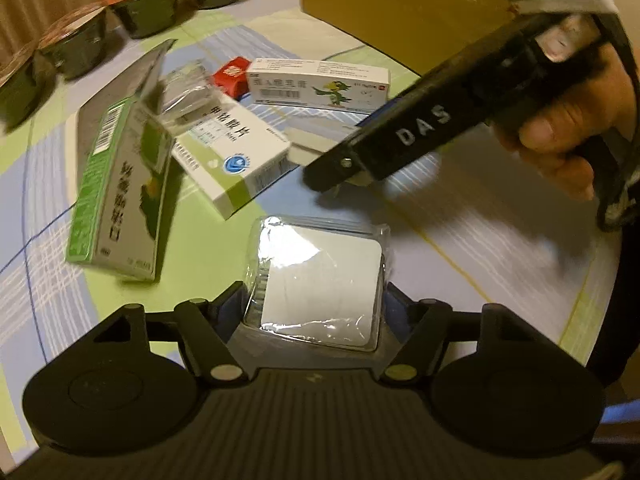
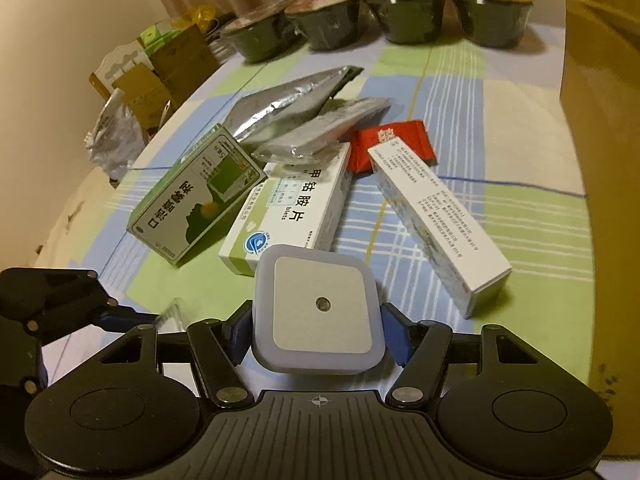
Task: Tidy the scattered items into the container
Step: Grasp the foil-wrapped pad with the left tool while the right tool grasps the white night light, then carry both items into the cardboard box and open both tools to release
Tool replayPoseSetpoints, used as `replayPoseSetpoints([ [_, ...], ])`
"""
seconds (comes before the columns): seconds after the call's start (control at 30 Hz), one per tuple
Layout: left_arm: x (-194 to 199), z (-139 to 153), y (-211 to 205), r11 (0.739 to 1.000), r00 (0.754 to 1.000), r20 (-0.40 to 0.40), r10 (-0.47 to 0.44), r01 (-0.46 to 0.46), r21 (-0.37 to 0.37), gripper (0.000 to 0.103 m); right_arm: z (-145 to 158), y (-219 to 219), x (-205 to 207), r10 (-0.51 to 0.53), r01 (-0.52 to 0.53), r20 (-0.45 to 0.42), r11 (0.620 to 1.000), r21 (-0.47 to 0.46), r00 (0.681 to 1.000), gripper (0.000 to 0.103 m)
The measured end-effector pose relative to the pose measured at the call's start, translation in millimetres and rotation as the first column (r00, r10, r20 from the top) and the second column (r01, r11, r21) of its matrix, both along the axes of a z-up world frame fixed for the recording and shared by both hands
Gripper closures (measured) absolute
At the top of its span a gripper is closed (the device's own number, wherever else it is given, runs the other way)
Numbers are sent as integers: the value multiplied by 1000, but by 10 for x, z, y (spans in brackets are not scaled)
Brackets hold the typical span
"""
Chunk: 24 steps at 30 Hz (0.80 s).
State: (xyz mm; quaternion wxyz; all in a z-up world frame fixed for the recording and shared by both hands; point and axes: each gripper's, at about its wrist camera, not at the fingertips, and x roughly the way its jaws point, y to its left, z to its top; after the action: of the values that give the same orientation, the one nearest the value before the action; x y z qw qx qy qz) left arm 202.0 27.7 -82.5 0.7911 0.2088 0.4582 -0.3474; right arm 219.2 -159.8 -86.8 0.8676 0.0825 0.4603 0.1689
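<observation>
My left gripper [image 1: 316, 296] is shut on a white square item in clear plastic wrap [image 1: 320, 276], held just above the checked tablecloth. My right gripper [image 2: 318, 320] is shut on a grey square night light [image 2: 320, 308]. Beyond both lie a green box [image 2: 196, 208], a white box with a blue logo [image 2: 292, 212], a long white box [image 2: 436, 220], a red packet [image 2: 392, 148] and silver foil packs [image 2: 288, 108]. The yellow-brown container [image 2: 600, 140] stands at the right, also at the top of the left wrist view [image 1: 400, 0].
Several dark sealed bowls [image 2: 400, 12] line the table's far edge. Cardboard boxes and a foil bag [image 2: 116, 132] sit off the table's left side. A hand [image 1: 560, 136] holds the other gripper's black body [image 1: 420, 120] over the table.
</observation>
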Motion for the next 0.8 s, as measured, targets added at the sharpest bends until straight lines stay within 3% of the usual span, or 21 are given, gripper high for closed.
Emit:
replayPoseSetpoints([
  [0.17,-116,112,41,995,995,-10,97,-98,-30,36,226,-20,-171,-16,21,89,998,-51,996,36],
  [0.37,-243,379,-93,992,994,13,110,-110,-59,36,626,-213,-435,-68,84,173,993,-83,982,36],
  [0.53,-282,684,-348,992,994,52,98,-93,-86,36,1012,-634,-643,-176,198,219,976,-85,960,36],
  [0.8,-260,1263,-1018,981,991,105,84,-64,-186,36,1492,-1493,-934,-351,387,281,918,-84,893,36],
])
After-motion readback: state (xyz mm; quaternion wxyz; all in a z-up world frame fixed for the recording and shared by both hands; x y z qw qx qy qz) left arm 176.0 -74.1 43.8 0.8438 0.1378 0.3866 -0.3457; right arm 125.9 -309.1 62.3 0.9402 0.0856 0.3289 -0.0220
